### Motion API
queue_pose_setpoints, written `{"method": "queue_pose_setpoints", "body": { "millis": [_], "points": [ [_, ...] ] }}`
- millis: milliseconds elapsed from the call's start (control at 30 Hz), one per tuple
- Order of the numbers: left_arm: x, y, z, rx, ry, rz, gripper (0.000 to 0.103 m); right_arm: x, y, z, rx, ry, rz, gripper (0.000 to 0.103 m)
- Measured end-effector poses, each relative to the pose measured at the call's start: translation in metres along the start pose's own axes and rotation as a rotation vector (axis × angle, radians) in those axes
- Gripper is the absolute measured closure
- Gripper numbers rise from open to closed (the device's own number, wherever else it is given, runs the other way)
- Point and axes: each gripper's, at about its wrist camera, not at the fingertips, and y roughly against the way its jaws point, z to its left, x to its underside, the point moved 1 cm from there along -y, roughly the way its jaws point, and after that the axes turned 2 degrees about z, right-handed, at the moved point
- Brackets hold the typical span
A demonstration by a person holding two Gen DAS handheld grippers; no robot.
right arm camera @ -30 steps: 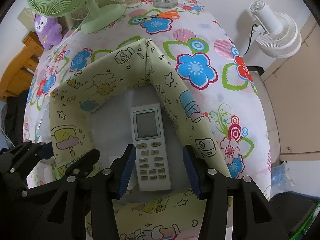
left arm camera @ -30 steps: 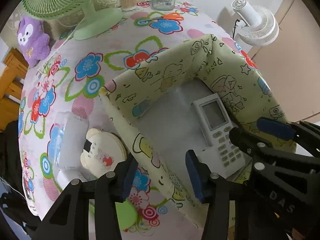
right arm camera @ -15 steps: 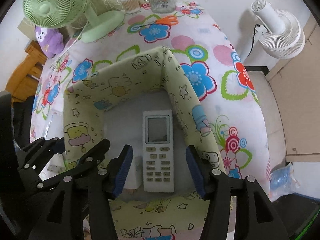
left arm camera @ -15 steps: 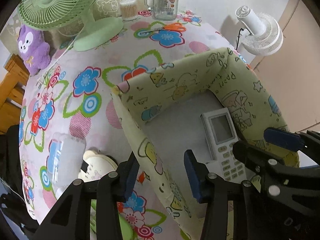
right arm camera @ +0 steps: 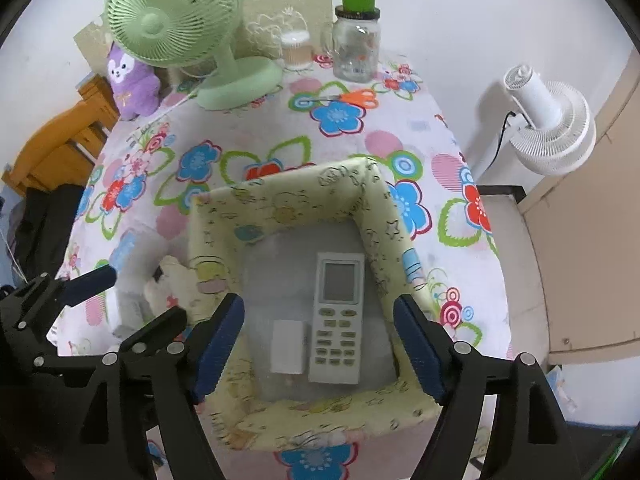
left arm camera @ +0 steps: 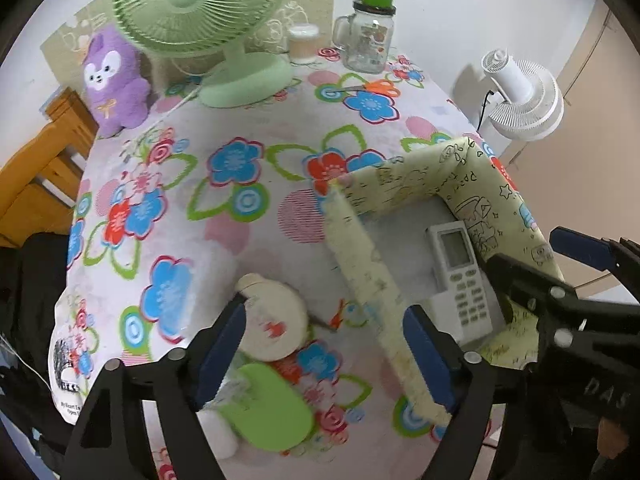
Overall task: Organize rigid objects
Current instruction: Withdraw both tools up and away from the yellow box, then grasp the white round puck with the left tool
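1. The left gripper (left arm camera: 324, 344) is hovering with its jaws apart and nothing between them; they have just been opening, above the round cream case (left arm camera: 276, 320) lying near the front left corner of the flower-print table (left arm camera: 224, 220).
2. The right gripper (right arm camera: 318, 344) is likewise standing open and empty, its jaws having just been widening, over the pale yellow cartoon-print fabric bin (right arm camera: 288, 208) sitting at the table's front right corner.
3. The white remote control (right arm camera: 338, 316) and a small white box (right arm camera: 287, 346) are lying side by side on the bin's grey floor.
4. Risk, as I judge it: the bin's soft left wall (left arm camera: 360, 272) is sagging, so a finger dipping near it could be catching and dragging the bin towards the front edge.
5. The cream case is smeared by blur, and the bright green flat thing (left arm camera: 268, 408) beside it is too unclear to name.
6. The bin's near wall is partly hidden behind the gripper arms.
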Motion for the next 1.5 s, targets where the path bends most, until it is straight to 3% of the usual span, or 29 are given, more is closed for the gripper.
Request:
{"method": "queue_pose_setpoints", "body": {
  "millis": [700,1067,1500],
  "points": [
    [0.042,0.048,0.082,0.032,-0.069,-0.024,0.011,0.023,0.040,0.086,-0.008,-0.018,-0.088,0.020],
    [0.066,0.038,0.112,0.056,-0.092,0.009,0.011,0.040,0.034,0.121,-0.008,-0.047,-0.081,0.020],
    [0.095,-0.005,0.129,0.088,-0.078,0.106,0.011,0.059,0.002,0.155,-0.006,0.003,-0.039,0.020]
  ]
}}
